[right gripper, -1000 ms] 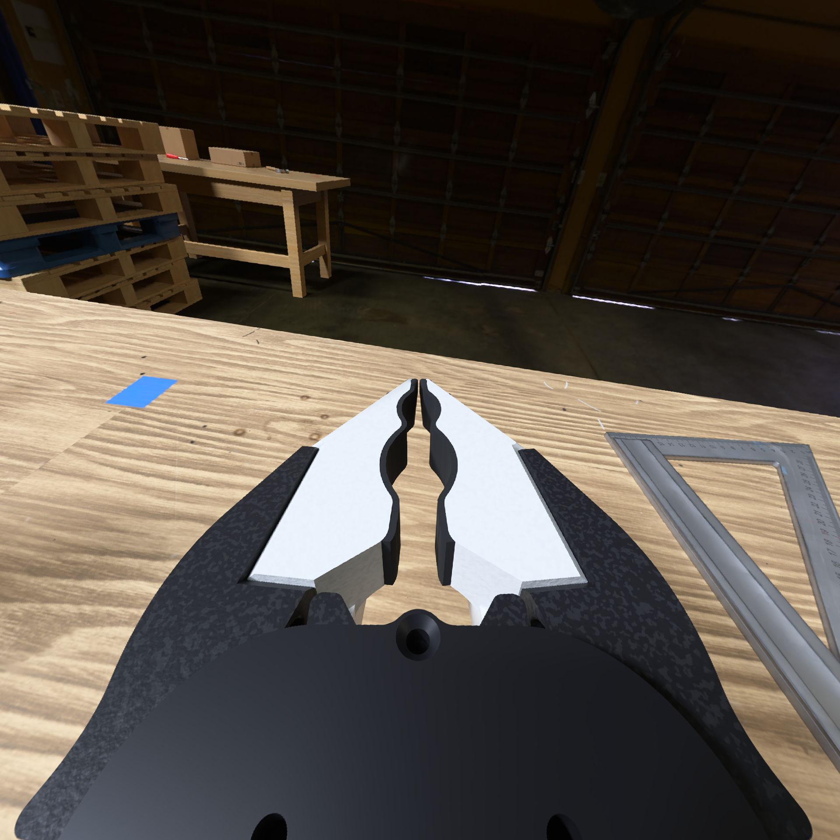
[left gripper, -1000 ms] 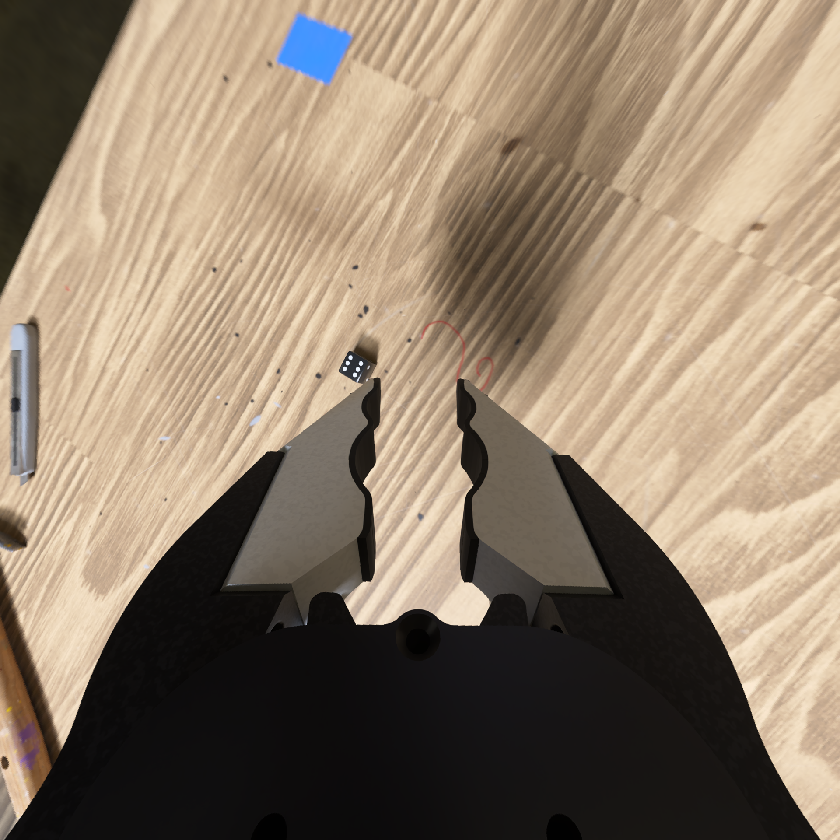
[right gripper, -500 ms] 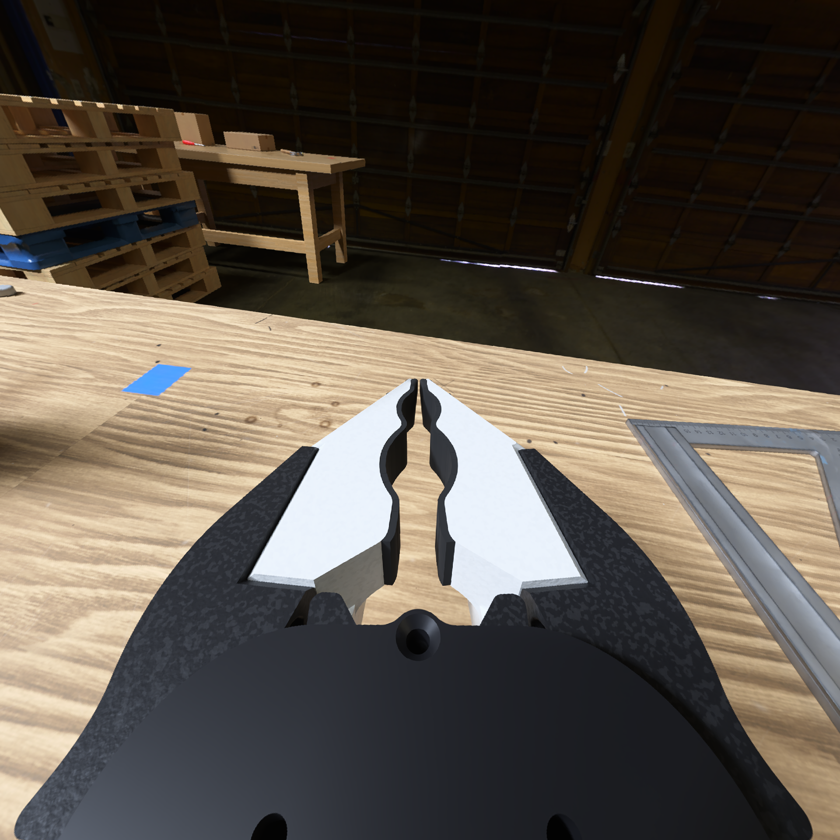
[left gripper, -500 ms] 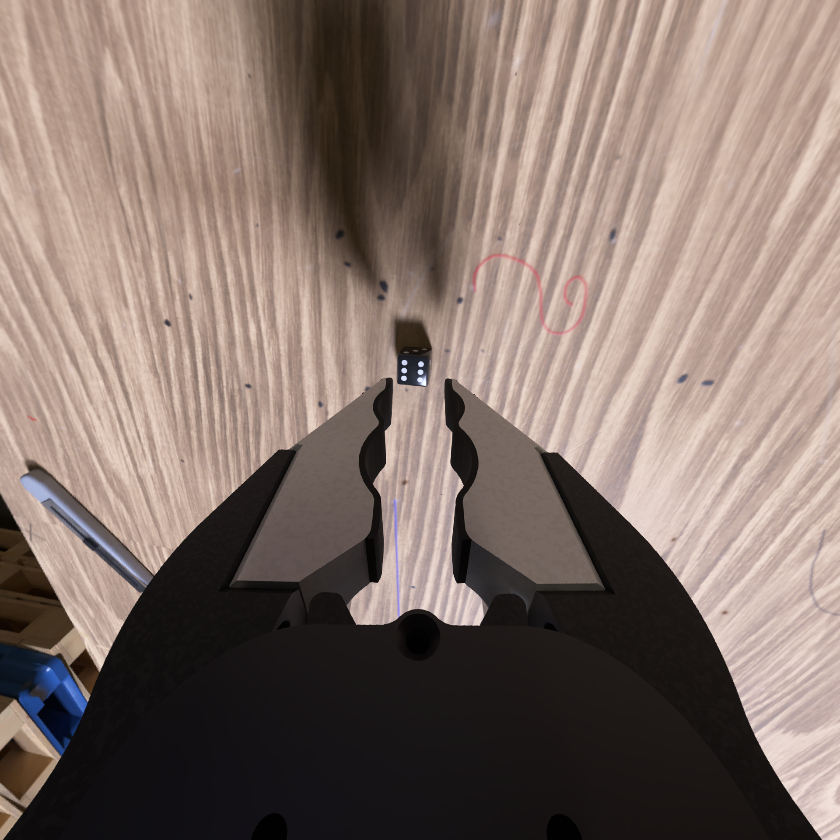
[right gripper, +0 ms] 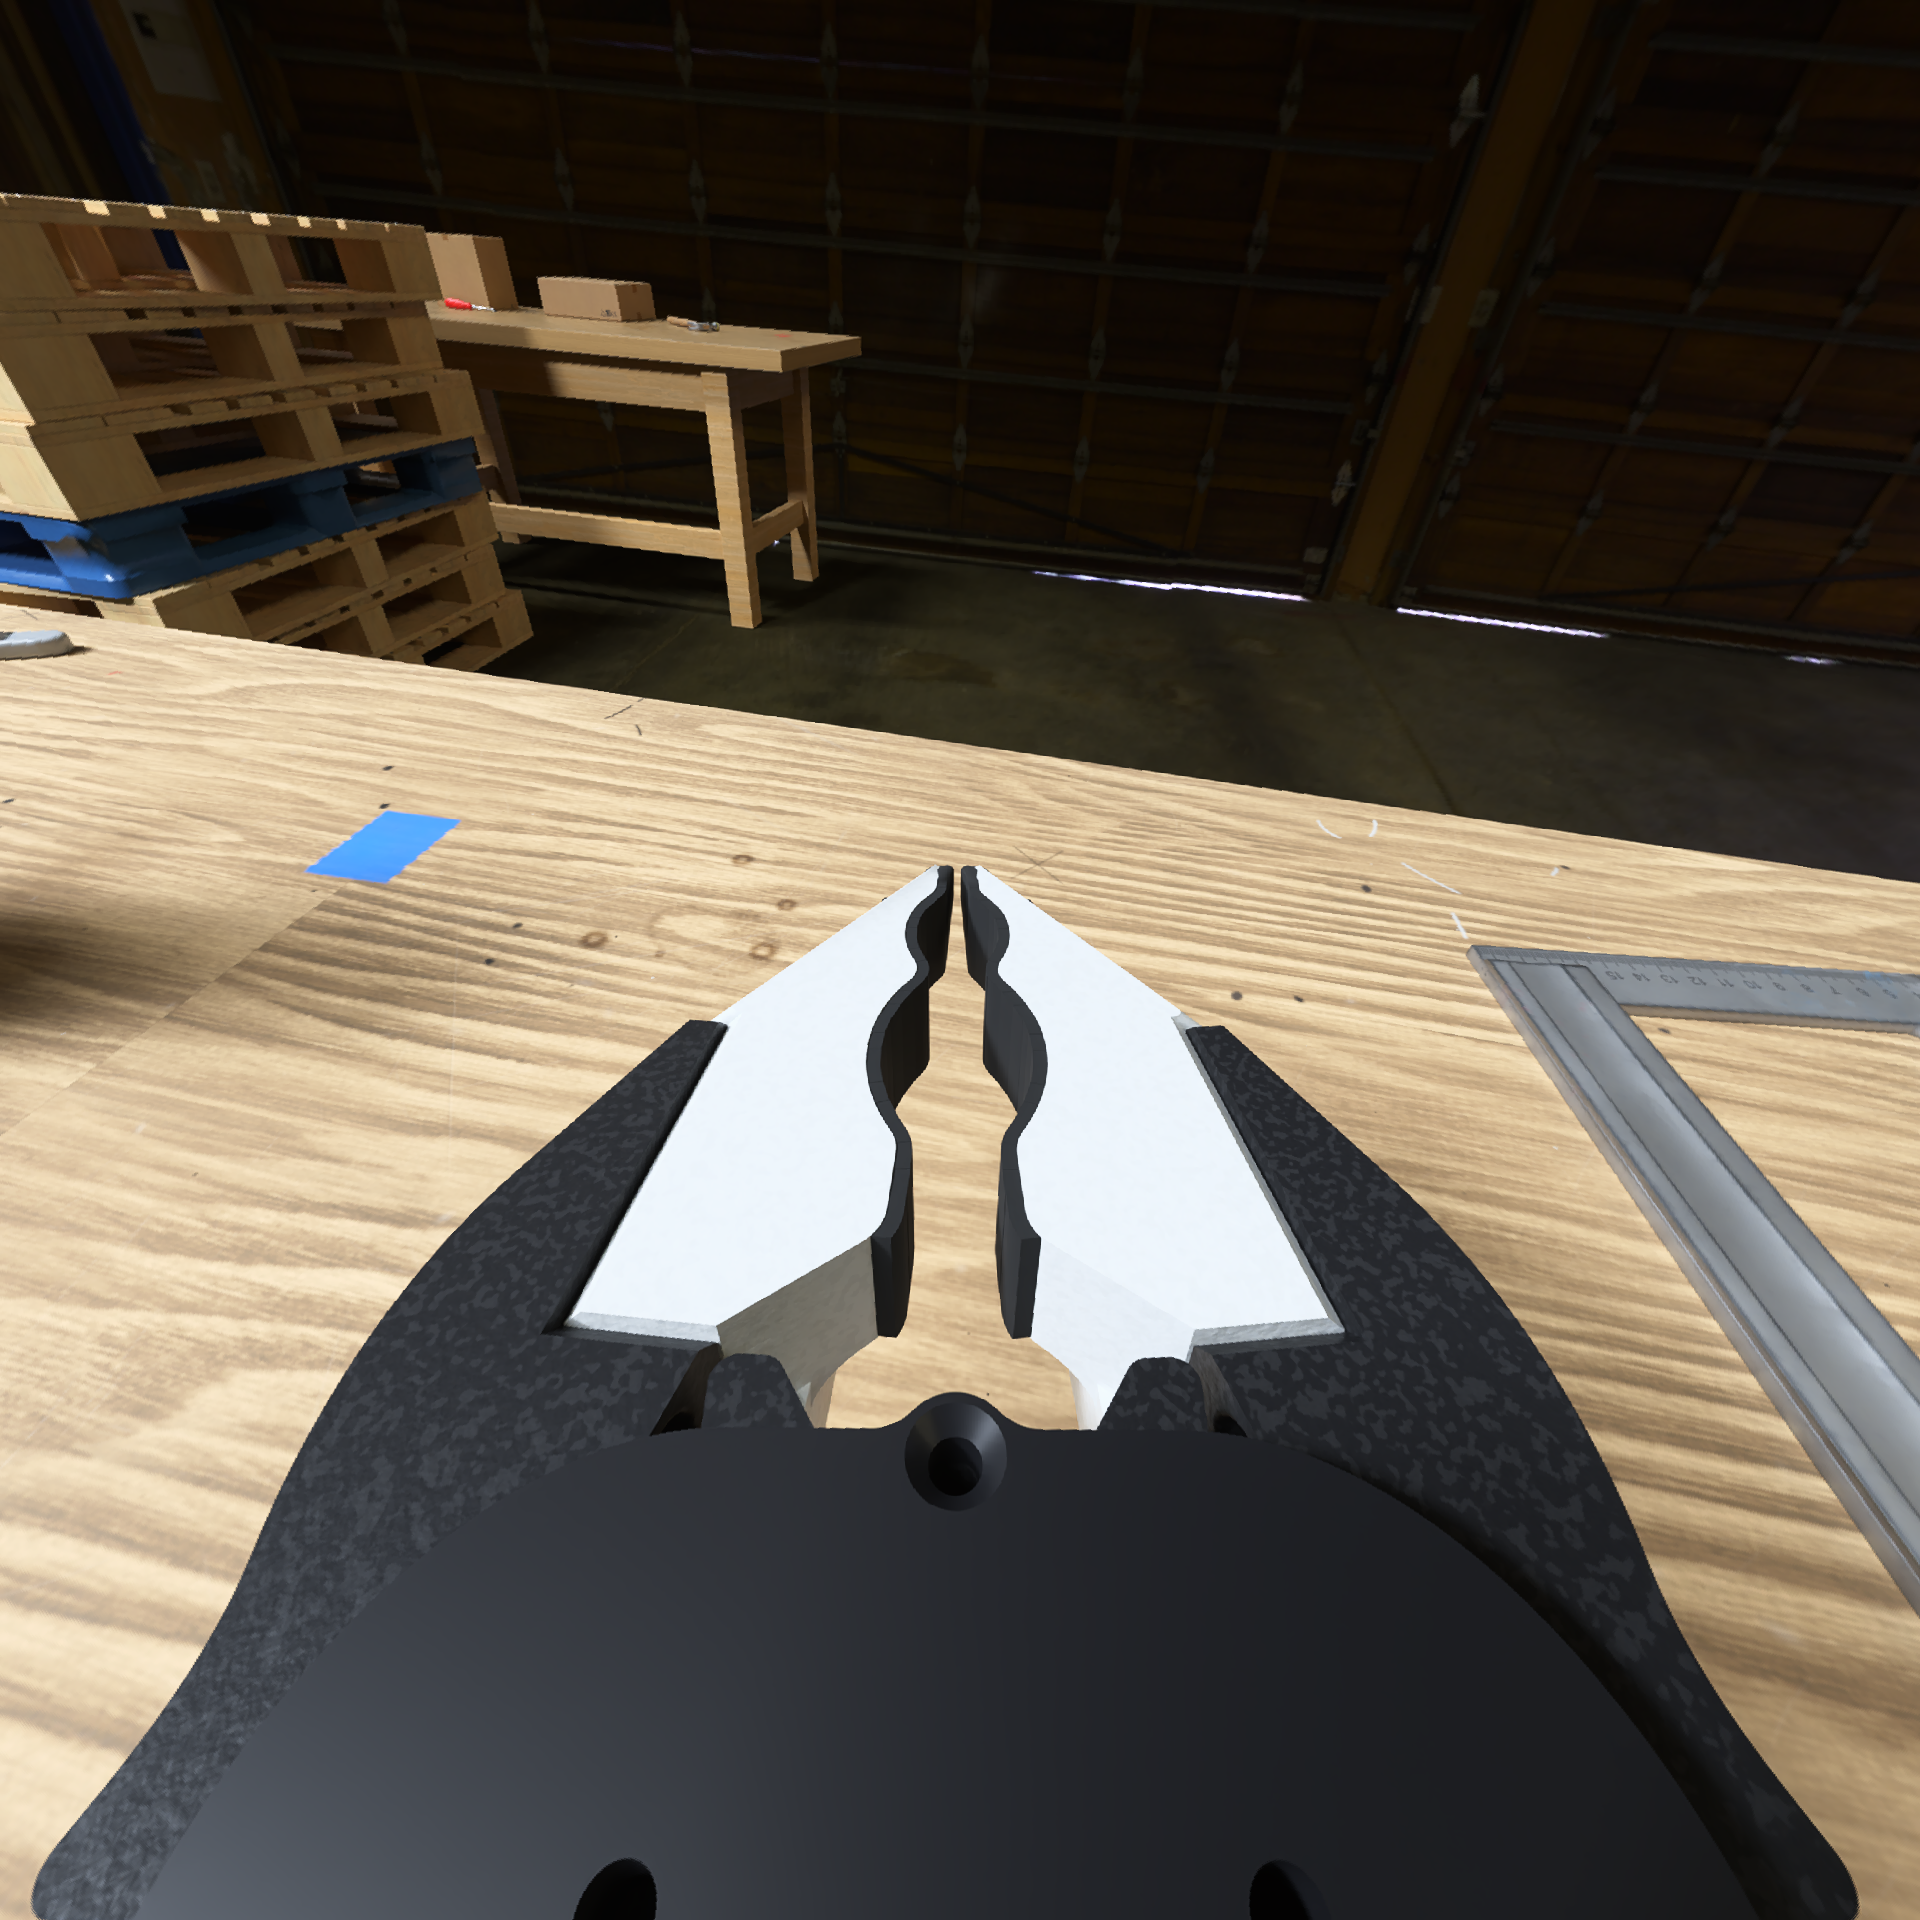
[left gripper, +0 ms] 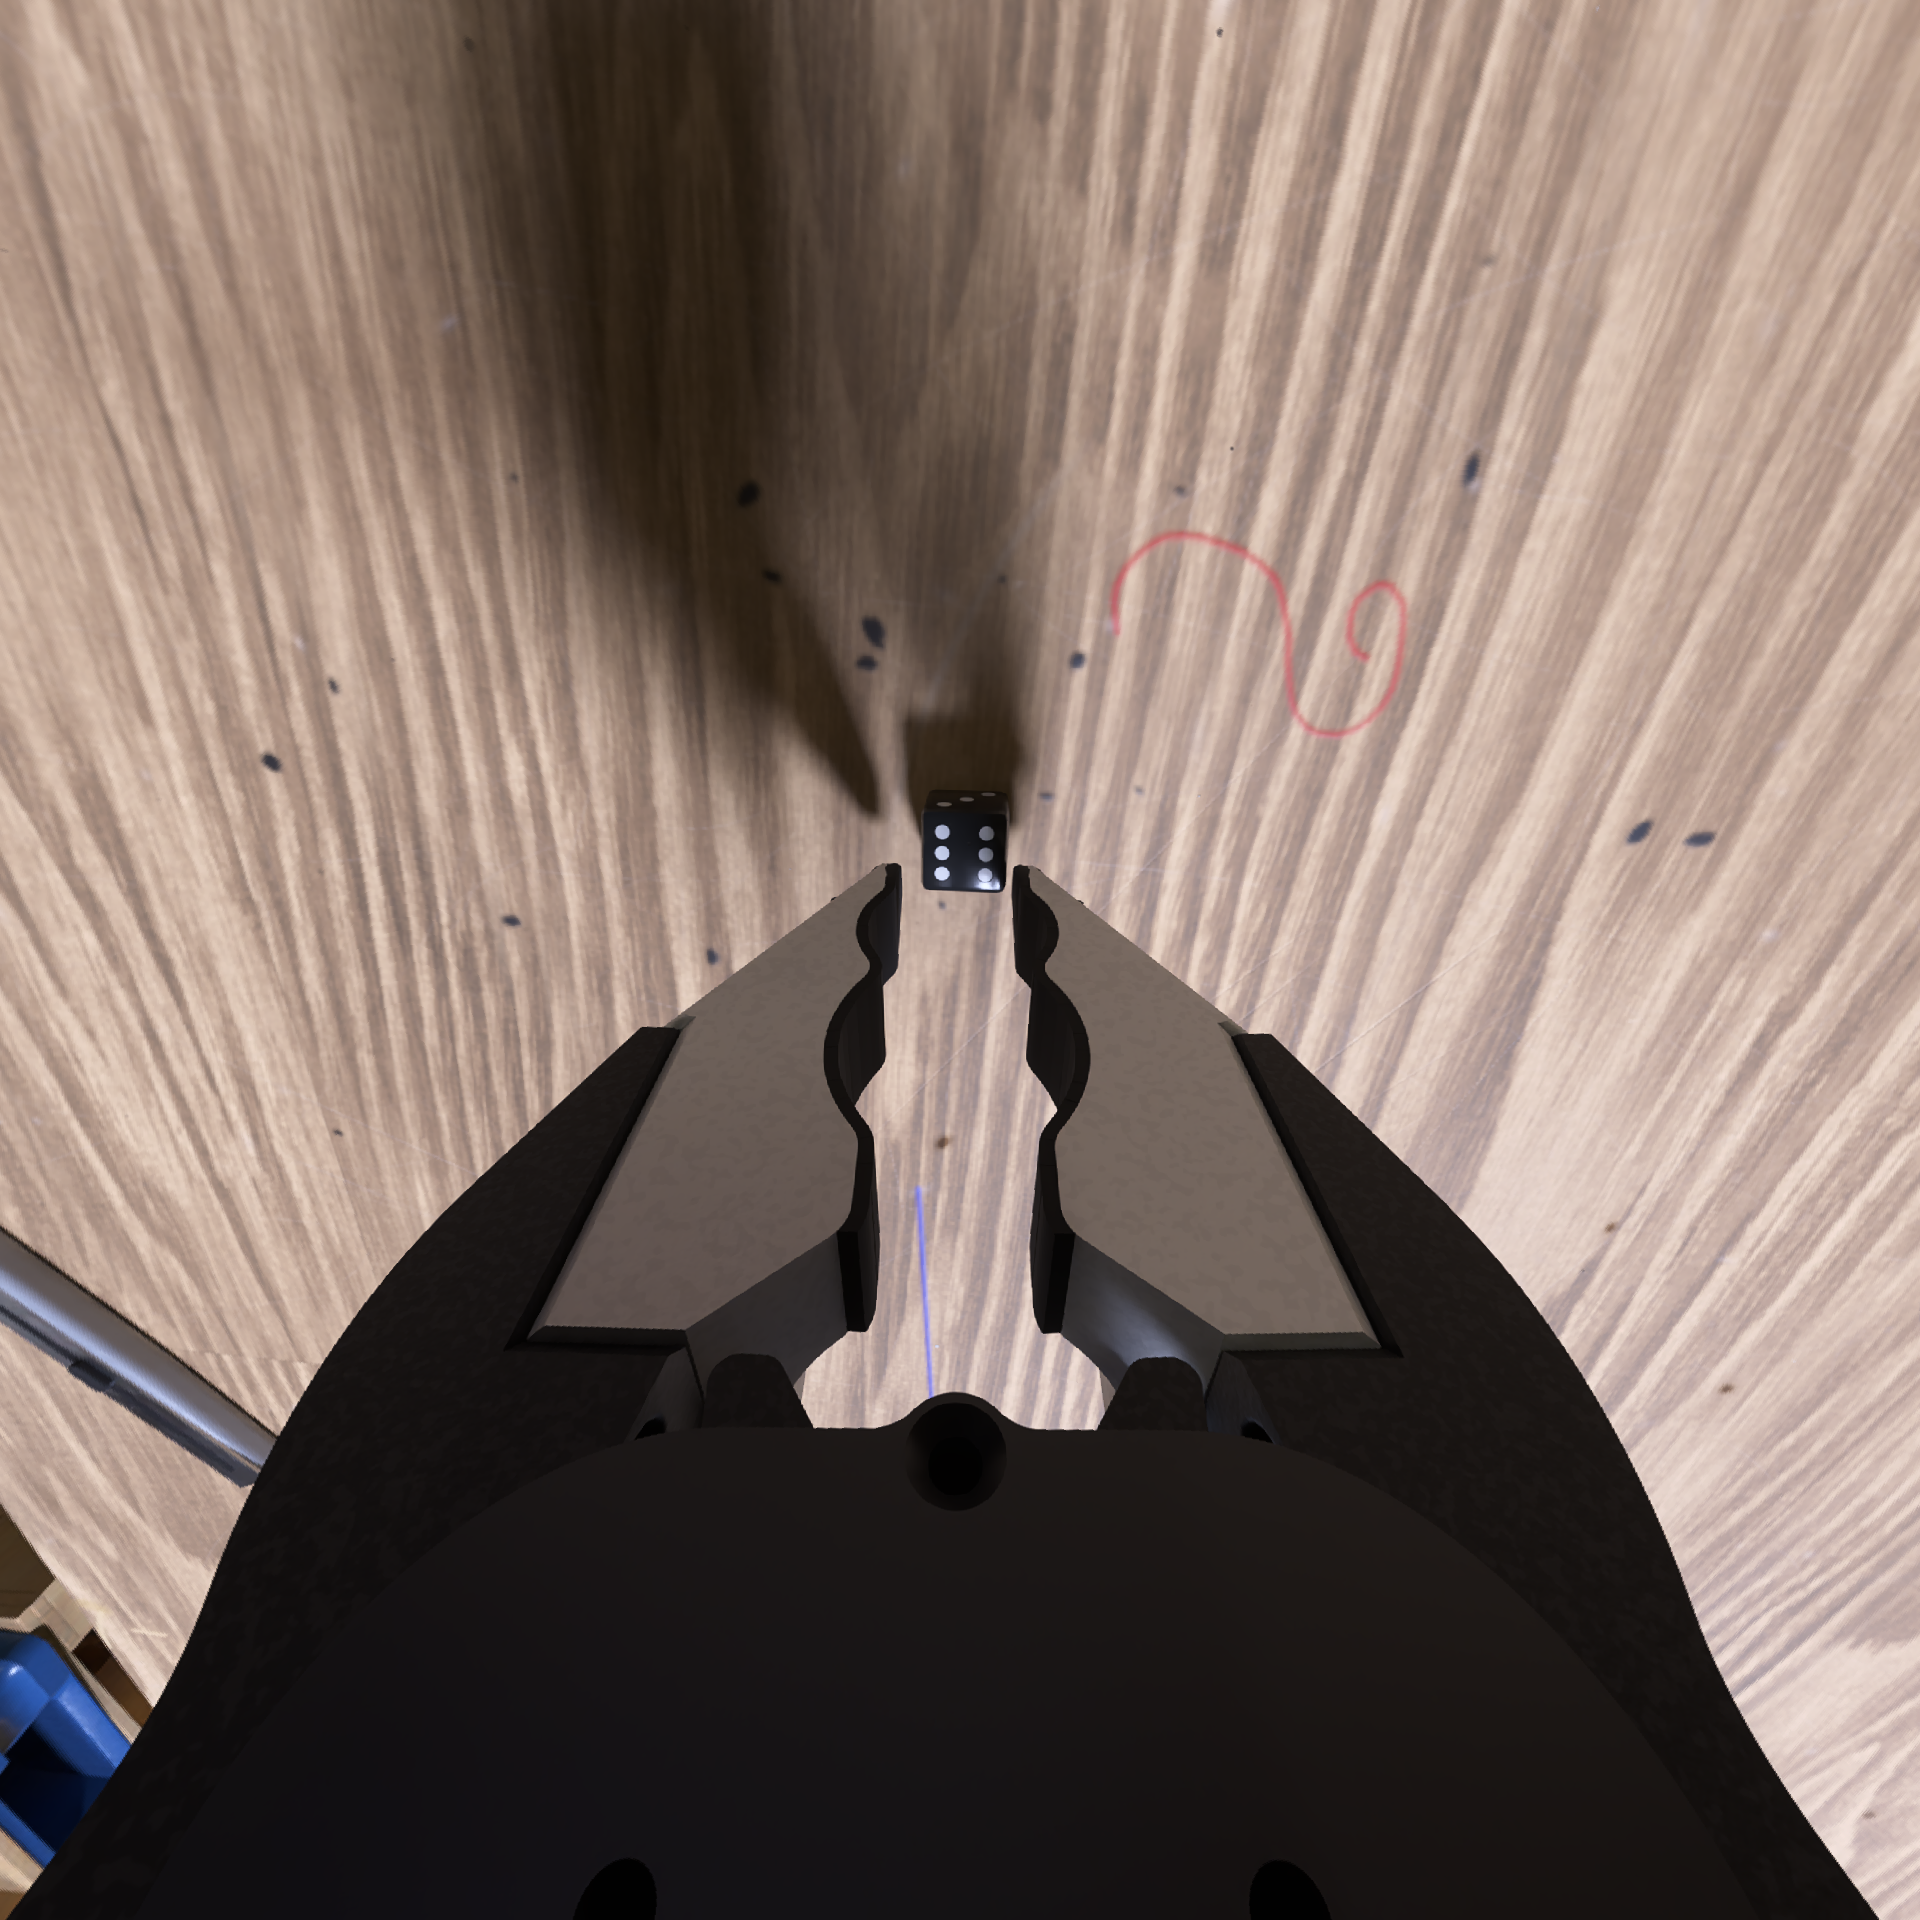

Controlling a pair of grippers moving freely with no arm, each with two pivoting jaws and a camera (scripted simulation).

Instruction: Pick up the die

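Die [left gripper: 964,844] is seen on the bench [left gripper: 1558,1039] just beyond the fingertips of the left tool [left gripper: 956,881], lined up with the gap between them and a shade toward the right finger. No contact is shown; a thin strip of wood is visible between die and each tip. Left tool is held open, the gap a little wider than the die. The tool's shadow is cast forward, past the die.

Die: small black cube, glossy, rounded edges, white pips (six on the face turned to the camera, more on the top face, only partly seen). Left fingers are noted as flat grey plates with wavy black inner edges, set in a mottled black body. Bench top is pale plywood with strong streaked grain, flecked with dark spots; a red looped scribble [left gripper: 1278,634] is drawn ahead and to the right of the tool, a thin blue line [left gripper: 924,1288] between the fingers. A grey metal bar [left gripper: 125,1351] is seen at the lower left, cut off by the frame.

Right tool [right gripper: 956,875] is held over bare bench, nearly closed, only a narrow slit left between the tips, nothing gripped. A blue patch [right gripper: 384,847] lies ahead to its left; a steel square [right gripper: 1704,1143] lies to its right. The far bench edge is seen ahead, with dark floor, stacked pallets [right gripper: 229,436] and a wooden table [right gripper: 665,416] beyond. Open wood is recorded all round the die.
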